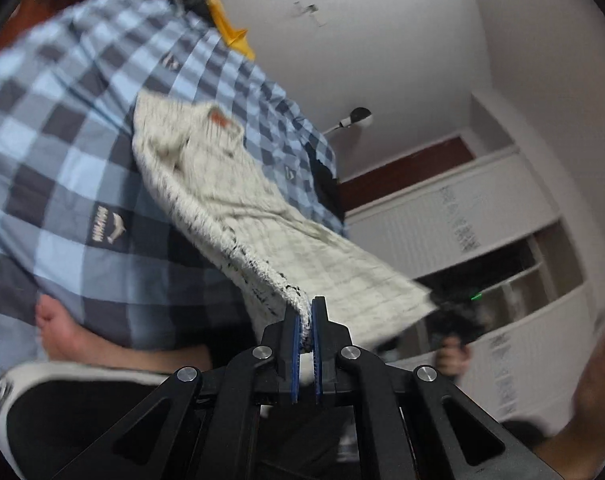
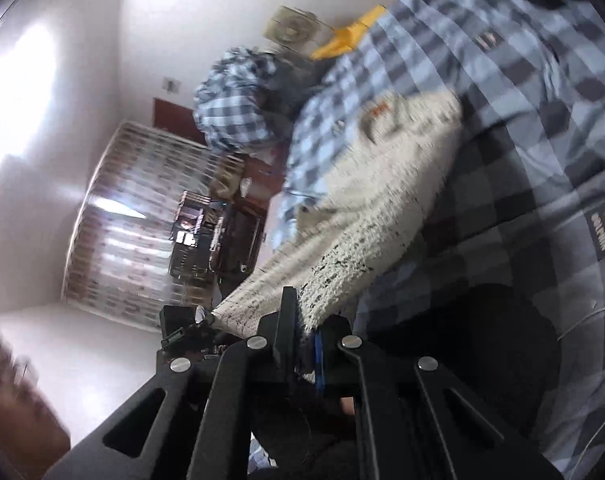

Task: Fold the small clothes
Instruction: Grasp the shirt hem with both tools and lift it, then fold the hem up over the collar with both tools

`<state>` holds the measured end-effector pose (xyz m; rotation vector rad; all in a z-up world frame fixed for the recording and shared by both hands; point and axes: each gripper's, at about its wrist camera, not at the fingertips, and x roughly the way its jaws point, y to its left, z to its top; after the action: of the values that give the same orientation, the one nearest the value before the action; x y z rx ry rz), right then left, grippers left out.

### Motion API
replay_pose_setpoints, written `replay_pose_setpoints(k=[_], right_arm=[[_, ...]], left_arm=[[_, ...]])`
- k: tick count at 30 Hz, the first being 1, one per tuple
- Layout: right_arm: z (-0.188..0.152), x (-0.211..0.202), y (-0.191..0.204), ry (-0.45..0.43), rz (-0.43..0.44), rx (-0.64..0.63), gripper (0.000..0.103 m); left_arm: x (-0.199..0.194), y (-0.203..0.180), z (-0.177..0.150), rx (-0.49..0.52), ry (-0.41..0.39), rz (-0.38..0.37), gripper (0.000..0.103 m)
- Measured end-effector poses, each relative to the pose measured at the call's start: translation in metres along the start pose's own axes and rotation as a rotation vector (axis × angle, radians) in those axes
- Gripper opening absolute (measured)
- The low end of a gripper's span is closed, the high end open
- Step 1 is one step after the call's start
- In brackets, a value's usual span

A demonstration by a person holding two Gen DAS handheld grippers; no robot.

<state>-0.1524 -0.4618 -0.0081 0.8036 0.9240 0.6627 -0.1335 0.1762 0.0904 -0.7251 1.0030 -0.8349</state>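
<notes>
Stretching lengthwise from both grippers' jaws (seemingly clamped), cream garment [image 1: 238, 200], far end away.

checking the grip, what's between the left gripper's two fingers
An edge of the white garment sits pinched between the left gripper fingers, nothing else, as the left wrist view shows.

Under your grippers is a bed covered by a blue-and-grey checked bedsheet [image 1: 62, 128] [image 2: 522, 80]. On it lie a cream fleecy garment [image 1: 230, 184] [image 2: 386, 168], partly lifted, and a yellow item [image 1: 230, 28] [image 2: 350, 36] near its far edge.
</notes>
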Motion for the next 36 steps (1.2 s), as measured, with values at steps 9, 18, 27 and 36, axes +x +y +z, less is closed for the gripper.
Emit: replay_pose_setpoints(k=[9, 18, 27, 36], right_arm=[[0.007, 0.017, -0.02, 0.034, -0.154, 0.032, 0.004], [0.188, 0.061, -0.104, 0.014, -0.181, 0.258, 0.004], [0.359, 0.167, -0.218, -0.09, -0.585, 0.475, 0.048], [0.298, 0.231, -0.231, 0.157, -0.659, 0.292, 0.062]], left_arm=[[0.03, 0.037, 0.017, -0.136, -0.012, 0.093, 0.004], [0.134, 0.107, 0.219, -0.192, -0.065, 0.267, 0.004], [0.251, 0.216, 0.351, -0.336, 0.062, 0.688, 0.008], [0.215, 0.191, 0.355, -0.029, -0.052, 0.941, 0.009]])
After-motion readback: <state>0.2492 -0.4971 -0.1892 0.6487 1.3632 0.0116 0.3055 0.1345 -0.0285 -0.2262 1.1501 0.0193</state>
